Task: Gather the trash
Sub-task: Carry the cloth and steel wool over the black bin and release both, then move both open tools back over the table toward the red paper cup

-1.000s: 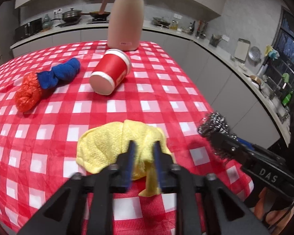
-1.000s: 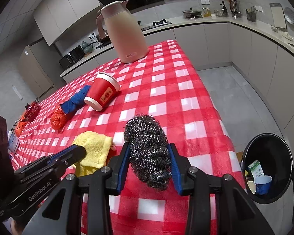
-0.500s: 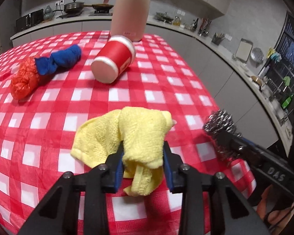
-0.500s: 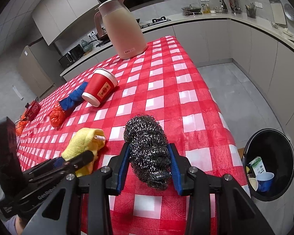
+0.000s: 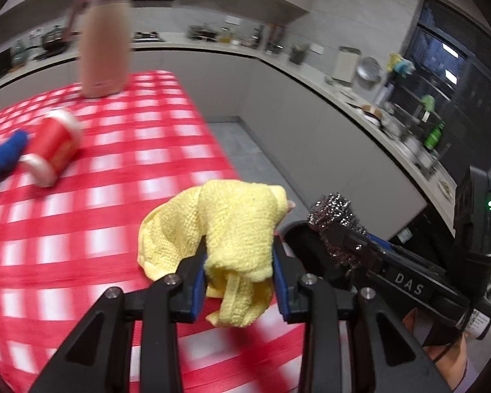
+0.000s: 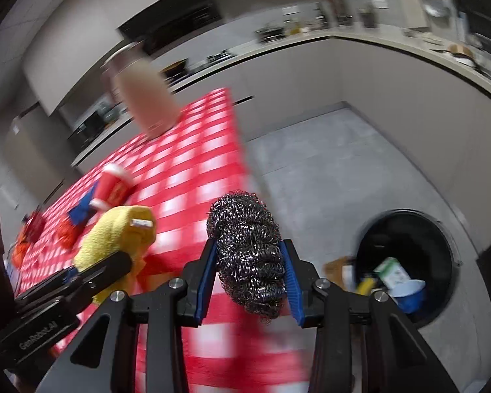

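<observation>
My left gripper point(image 5: 240, 263) is shut on a crumpled yellow cloth point(image 5: 235, 229), lifted off the red checked tablecloth point(image 5: 81, 229) near the table's right edge. My right gripper point(image 6: 248, 271) is shut on a ball of steel wool point(image 6: 247, 255), held beyond the table's corner over the floor. The same steel wool point(image 5: 335, 219) shows to the right in the left wrist view, and the yellow cloth point(image 6: 114, 239) to the left in the right wrist view. A black trash bin point(image 6: 406, 255) stands on the floor at the right, holding a carton and a blue cup.
A red paper cup point(image 5: 50, 150) lies on its side on the table beside a blue cloth point(image 5: 3, 157). A pink thermos jug point(image 5: 104, 42) stands at the far table end. Grey kitchen counters point(image 5: 343, 98) run along the walls; grey floor point(image 6: 327, 170) lies between table and counters.
The left gripper closed on the yellow cloth and lifted it. Both grippers then swung right, off the table toward the bin, the steel wool still held.
</observation>
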Available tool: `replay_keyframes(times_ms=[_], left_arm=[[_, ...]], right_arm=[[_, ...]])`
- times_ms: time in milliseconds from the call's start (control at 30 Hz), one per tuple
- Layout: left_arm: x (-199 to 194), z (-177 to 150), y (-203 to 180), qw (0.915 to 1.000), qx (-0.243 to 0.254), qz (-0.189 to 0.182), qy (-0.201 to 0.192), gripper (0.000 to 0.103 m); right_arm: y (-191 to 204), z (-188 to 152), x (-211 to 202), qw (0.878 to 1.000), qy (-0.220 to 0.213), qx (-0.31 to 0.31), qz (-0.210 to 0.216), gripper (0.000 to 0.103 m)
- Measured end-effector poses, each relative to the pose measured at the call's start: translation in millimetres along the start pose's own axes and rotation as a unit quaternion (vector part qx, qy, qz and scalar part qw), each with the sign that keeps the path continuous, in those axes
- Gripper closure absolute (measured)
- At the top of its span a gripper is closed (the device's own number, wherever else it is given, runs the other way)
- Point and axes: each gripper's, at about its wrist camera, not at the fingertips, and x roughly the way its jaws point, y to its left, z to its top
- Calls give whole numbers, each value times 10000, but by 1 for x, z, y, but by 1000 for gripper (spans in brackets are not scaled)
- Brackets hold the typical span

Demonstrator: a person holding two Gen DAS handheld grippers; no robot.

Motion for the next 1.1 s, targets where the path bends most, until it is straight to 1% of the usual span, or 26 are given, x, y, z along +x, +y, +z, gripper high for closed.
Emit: replay_keyframes(times_ms=[100,267,400,500,633,667,700,733,767,800,867,967,1100], left_arm=[[24,5,-35,9995,113,-270,141,67],[61,5,-81,9976,195,-526,407,67],[94,5,-110,9967,125,-512,623,67],[114,3,-121,9964,77,-385,753,66],[139,-2,-129,9953,-29,-215,941,63],[141,-3,-129,9951,-63,-171,971,60],[147,-4,-129,9947,-141,-102,1017,52],[151,-6,-129,9939,-176,-96,1082,47],[155,-7,-129,9932,-195,-52,1149,36],[158,-8,-129,9924,-219,52,1208,25],[156,-8,-126,9926,-249,64,1183,24],[141,-2,-122,9954,-319,89,901,24],[118,8,-119,9973,-289,74,677,24]], right_arm=[[-47,3,-12,9993,-46,237,-302,62],[-120,6,-20,9967,19,503,-633,62],[-160,6,-16,9960,133,557,-690,62],[-187,9,-4,9960,258,572,-642,62],[-208,14,13,9962,380,509,-589,60],[-213,15,18,9963,410,494,-567,60],[-215,15,21,9964,422,481,-565,59],[-218,16,25,9964,452,451,-553,55],[-221,17,29,9962,476,432,-581,52],[-224,17,30,9962,459,430,-605,46],[-229,19,31,9960,415,472,-631,44],[-237,21,24,9960,301,542,-639,44],[-229,29,13,9966,193,501,-621,44]])
